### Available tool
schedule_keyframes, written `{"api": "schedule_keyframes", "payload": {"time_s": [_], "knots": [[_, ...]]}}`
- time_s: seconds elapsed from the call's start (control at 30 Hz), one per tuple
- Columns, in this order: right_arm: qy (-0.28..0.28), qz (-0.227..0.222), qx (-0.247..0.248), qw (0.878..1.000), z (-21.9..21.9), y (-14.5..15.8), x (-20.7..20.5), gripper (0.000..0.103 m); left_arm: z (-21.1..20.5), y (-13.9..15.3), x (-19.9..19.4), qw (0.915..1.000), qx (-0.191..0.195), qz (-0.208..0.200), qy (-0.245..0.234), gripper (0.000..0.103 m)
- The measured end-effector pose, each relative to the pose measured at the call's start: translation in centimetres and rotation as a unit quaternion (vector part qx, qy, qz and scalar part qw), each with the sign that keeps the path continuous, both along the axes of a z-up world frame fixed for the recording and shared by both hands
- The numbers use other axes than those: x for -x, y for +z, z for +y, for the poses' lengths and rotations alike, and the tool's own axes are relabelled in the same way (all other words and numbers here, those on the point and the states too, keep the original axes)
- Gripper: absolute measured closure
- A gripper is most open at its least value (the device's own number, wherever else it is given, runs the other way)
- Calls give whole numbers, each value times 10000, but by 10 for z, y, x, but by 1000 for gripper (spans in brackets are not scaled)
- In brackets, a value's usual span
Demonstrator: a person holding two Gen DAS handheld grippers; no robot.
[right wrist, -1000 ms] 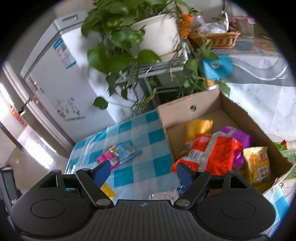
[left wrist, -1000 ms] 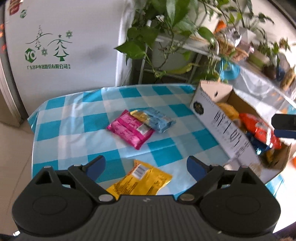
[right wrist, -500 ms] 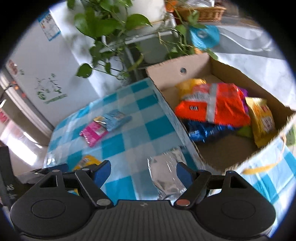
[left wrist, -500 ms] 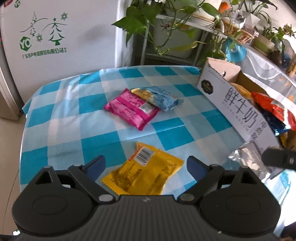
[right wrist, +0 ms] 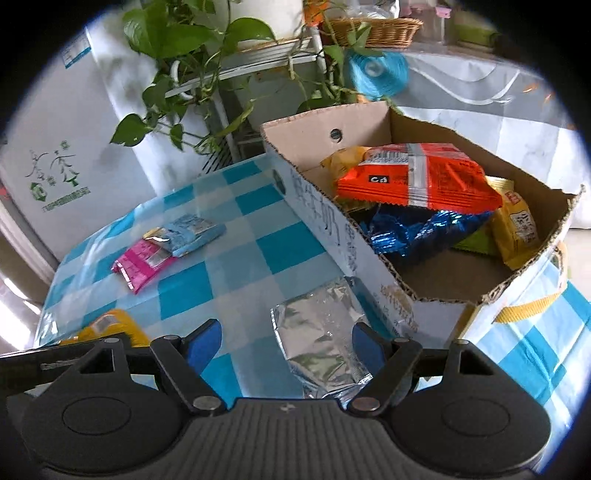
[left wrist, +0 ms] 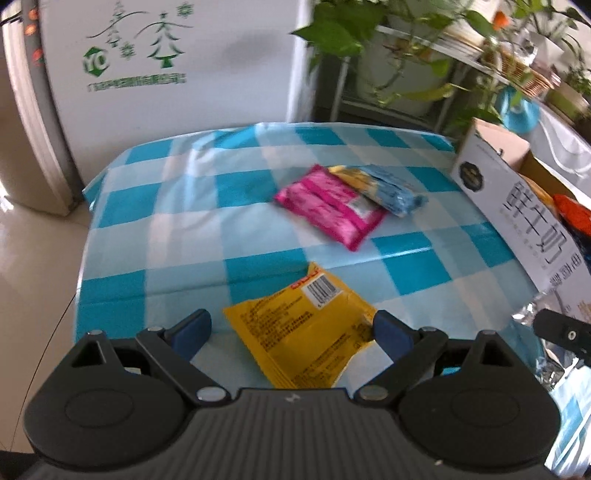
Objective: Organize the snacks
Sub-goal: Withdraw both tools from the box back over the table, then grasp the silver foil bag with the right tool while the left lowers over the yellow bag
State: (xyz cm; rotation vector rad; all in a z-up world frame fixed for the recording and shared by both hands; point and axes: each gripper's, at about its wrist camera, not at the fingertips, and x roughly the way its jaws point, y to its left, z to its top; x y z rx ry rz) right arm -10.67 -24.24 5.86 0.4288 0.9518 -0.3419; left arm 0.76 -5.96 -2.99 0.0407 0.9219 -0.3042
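Note:
A yellow snack packet [left wrist: 306, 332] lies flat on the blue-checked tablecloth [left wrist: 177, 221], and my left gripper [left wrist: 291, 330] hangs open just above it, fingers either side. Farther back lie a pink packet [left wrist: 328, 206] and a light-blue packet [left wrist: 388, 186], overlapping. In the right wrist view a silver foil bag [right wrist: 319, 332] rests beside the cardboard box [right wrist: 325, 218]; my right gripper [right wrist: 284, 345] is open over it, not touching. The box holds an orange packet [right wrist: 417, 177], a blue foil bag [right wrist: 417, 232] and yellow packets [right wrist: 517, 225]. The pink packet [right wrist: 142, 260] and light-blue packet [right wrist: 192, 230] also show there.
A white fridge [left wrist: 166, 74] stands behind the table. A plant rack with trailing green leaves [right wrist: 192, 44] sits beyond the far edge, with a wicker basket [right wrist: 373, 31] on a covered counter. The table's left edge [left wrist: 79, 280] drops to a tiled floor.
Both grippers have sunk toward the table. The yellow packet now sits between the left fingers, and the right view swung from the box's inside down onto the silver bag.

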Motion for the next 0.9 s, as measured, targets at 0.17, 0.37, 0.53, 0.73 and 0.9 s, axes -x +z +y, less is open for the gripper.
{"api": "schedule_keyframes", "payload": {"time_s": [0.17, 0.37, 0.53, 0.73, 0.9], "knots": [[-36, 44, 305, 9995, 5, -2, -2, 20, 10, 0, -3, 9999, 36, 46, 152, 9], [143, 186, 360, 9991, 8, -8, -6, 12, 13, 1, -1, 9999, 46, 51, 114, 9], [460, 38, -282, 9985, 10, -1, -5, 13, 17, 2, -2, 9997, 118, 95, 178, 9], [400, -53, -342, 9986, 5, 6, -3, 14, 19, 3, -1, 9997, 169, 91, 142, 9], [62, 305, -350, 9989, -2, -9, -6, 14, 16, 5, 2, 9997, 241, 11, -19, 9]]}}
